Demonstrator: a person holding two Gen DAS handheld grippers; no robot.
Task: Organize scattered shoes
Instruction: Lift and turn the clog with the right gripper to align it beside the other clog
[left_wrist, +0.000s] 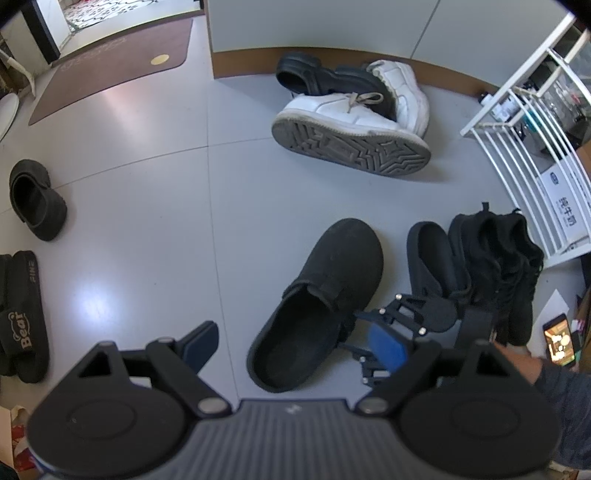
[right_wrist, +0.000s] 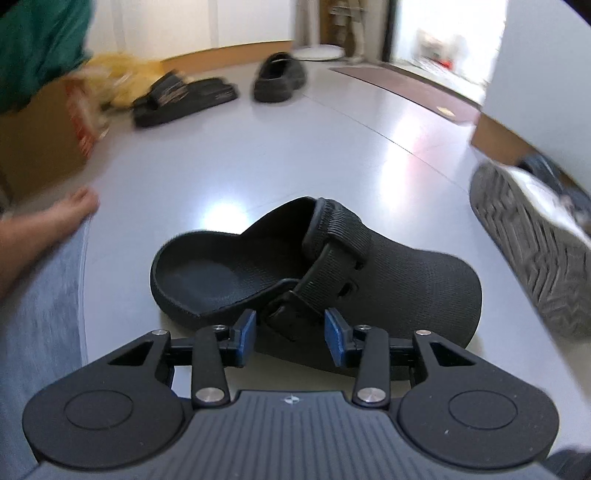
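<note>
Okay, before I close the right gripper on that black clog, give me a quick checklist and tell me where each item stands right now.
1. Right gripper open: ok, blue pads apart.
2. Aimed at the black fabric clog with the woven strap: ok, the strap's buckle end sits in line with the gap.
3. Pads touching the clog: cannot tell, they look just short of it.
4. Clog standing free: ok, upright on the grey floor, apart from the tipped white lace-up sneaker.
5. Left gripper out of the way: ok, open and holding nothing.
6. Matching clog located: cannot tell, a similar black clog lies beside a black lace-up shoe.
</note>
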